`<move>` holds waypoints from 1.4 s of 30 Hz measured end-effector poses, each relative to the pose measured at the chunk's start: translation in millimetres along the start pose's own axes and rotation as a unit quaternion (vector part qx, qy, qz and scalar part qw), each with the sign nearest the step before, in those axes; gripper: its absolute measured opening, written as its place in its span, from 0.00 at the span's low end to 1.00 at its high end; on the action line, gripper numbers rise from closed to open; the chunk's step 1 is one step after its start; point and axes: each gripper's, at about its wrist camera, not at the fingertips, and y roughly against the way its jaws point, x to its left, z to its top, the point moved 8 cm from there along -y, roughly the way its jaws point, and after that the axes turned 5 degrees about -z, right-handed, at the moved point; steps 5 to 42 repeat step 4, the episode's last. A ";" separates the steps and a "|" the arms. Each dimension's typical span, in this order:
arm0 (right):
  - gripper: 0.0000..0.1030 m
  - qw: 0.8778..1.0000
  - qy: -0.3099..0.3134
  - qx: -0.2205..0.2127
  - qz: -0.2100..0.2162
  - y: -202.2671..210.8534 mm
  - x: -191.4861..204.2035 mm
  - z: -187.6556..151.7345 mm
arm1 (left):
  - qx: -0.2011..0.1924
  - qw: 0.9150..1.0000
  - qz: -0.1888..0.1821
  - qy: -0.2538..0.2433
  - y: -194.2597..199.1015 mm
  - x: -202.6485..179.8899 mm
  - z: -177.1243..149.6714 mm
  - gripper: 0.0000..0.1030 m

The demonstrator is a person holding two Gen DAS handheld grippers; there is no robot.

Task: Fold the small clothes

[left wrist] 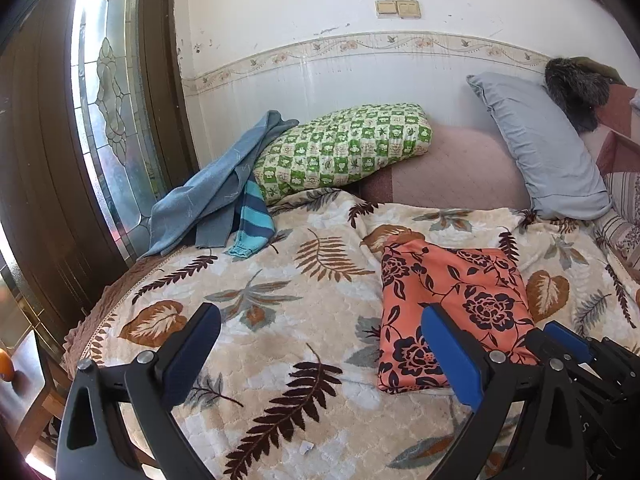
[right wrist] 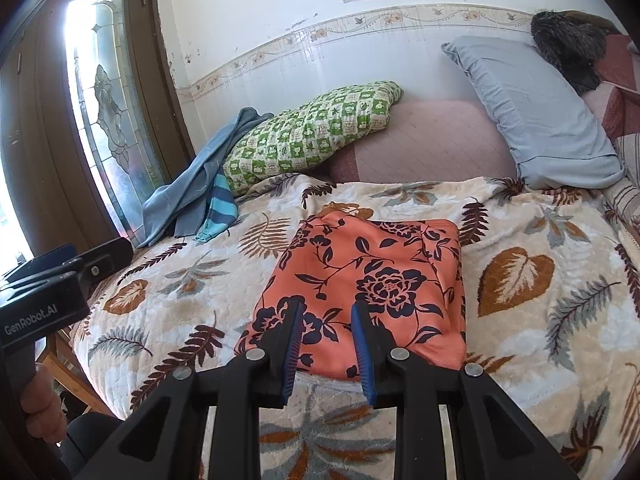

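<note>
The right gripper [right wrist: 328, 344] sits nearest, its blue-padded fingers a narrow gap apart with nothing between them, poised over the near edge of the cloth [right wrist: 360, 292]. The left gripper [left wrist: 320, 352] has its fingers spread wide and empty over the blanket [left wrist: 260, 360], just left of the cloth.

The cloth is orange with dark navy roses and trailing leaves. It lies folded into a neat, slightly puffy rectangle, flat on the leaf-patterned blanket in the middle of the bed, its edges fairly straight, with a soft crease down its right side.

Farther back by the door, a blue towel [left wrist: 208, 192] and a striped garment [left wrist: 252, 220] lean against a green checked pillow [left wrist: 344, 148].
</note>
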 end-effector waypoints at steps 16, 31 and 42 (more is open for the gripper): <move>0.27 1.000 -0.011 0.000 -0.004 -0.2 -6.2 0.7 | -0.007 1.000 0.001 -0.001 -0.4 1.5 2.3 1.00; 0.27 1.000 -0.011 0.000 -0.004 -0.2 -6.2 0.7 | -0.007 1.000 0.001 -0.001 -0.4 1.5 2.3 1.00; 0.27 1.000 -0.011 0.000 -0.004 -0.2 -6.2 0.7 | -0.007 1.000 0.001 -0.001 -0.4 1.5 2.3 1.00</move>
